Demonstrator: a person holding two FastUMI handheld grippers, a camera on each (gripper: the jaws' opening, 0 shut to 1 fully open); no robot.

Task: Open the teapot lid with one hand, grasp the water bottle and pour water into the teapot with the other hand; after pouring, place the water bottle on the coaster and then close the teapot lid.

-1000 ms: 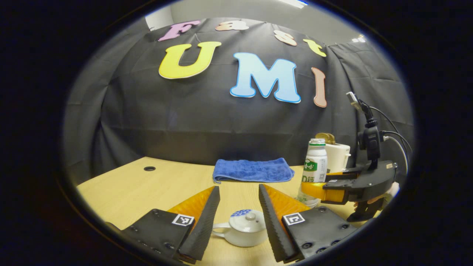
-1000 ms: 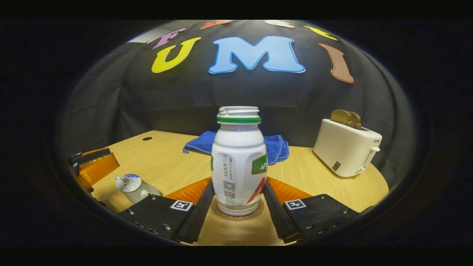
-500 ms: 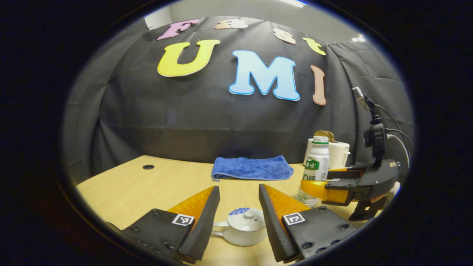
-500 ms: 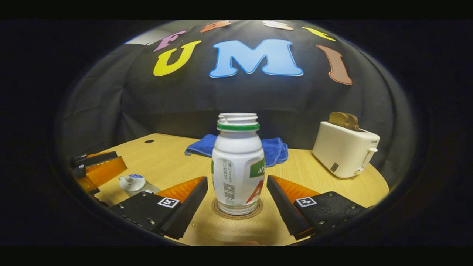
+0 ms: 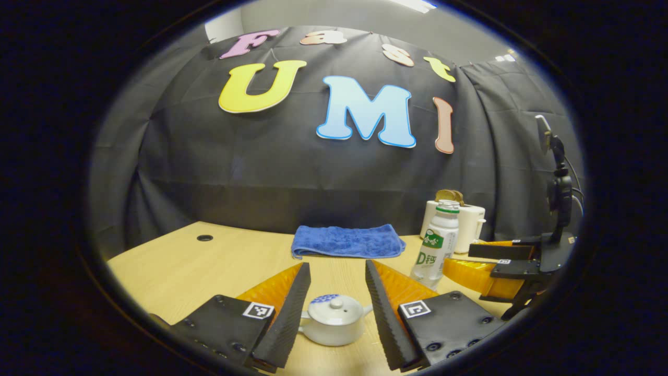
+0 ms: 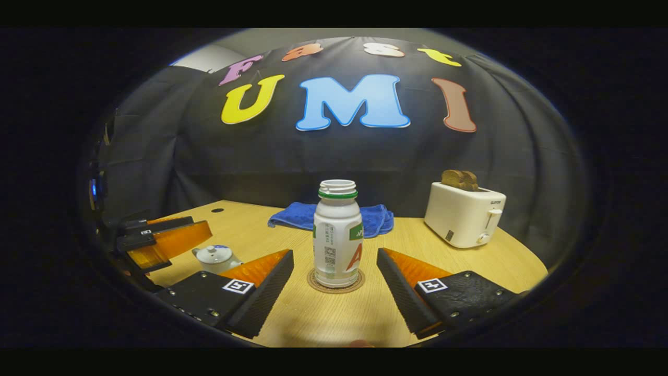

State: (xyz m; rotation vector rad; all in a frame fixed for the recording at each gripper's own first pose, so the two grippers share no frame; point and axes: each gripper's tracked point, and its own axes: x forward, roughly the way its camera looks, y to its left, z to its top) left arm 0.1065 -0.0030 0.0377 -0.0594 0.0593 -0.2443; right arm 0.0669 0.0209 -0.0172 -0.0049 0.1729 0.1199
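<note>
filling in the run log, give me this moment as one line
water bottle: upright on coaster | teapot: lid on | right gripper: open, clear of bottle | left gripper: open, flanking teapot

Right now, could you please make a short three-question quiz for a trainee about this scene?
1. True or false: the water bottle stands upright on the coaster.
2. The right tongs are: A) shut on the bottle, B) open, apart from it.
3. Fill in: the teapot has its ___ on.

Key: 1 true; 2 B; 3 lid.
</note>
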